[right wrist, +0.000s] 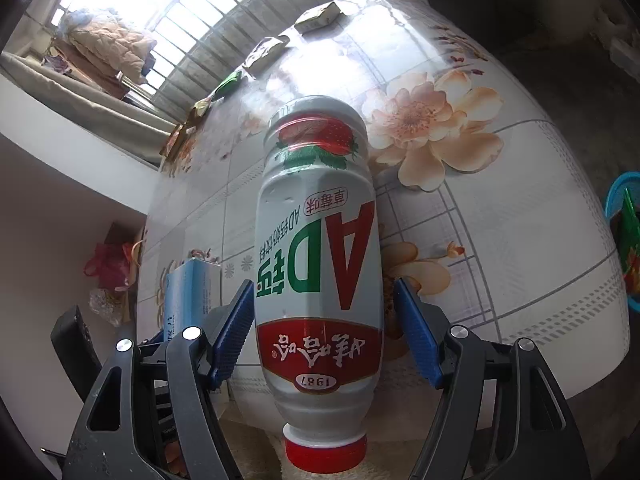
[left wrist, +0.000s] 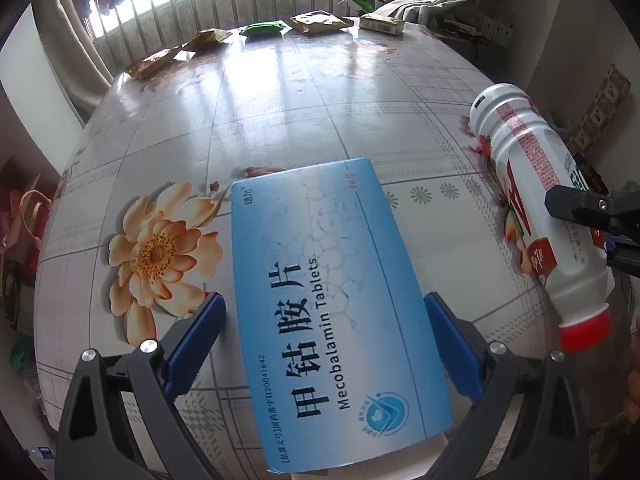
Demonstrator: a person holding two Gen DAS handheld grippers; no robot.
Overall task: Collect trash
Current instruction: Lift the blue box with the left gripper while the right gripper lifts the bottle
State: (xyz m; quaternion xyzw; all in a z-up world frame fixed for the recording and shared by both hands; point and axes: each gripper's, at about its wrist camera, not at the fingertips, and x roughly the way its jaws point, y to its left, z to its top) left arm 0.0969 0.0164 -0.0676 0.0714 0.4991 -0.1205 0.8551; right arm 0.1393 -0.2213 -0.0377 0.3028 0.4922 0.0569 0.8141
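tablet box [left wrist: 340, 312] near end cut off by frame edge, blue bin [right wrist: 624, 240] cropped at right

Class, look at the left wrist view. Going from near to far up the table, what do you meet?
Left gripper → blue tablet box → bare stretch of flowered tablecloth → row of wrappers and packets at the far edge.

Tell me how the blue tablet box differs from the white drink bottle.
The tablet box is flat, rectangular and blue; the drink bottle is round, white, with a red cap. The box bears the words Mecobalamin Tablets; the bottle bears a strawberry picture. Shared: both lie on the flowered tablecloth, each between the jaws of a gripper, left gripper and right gripper.
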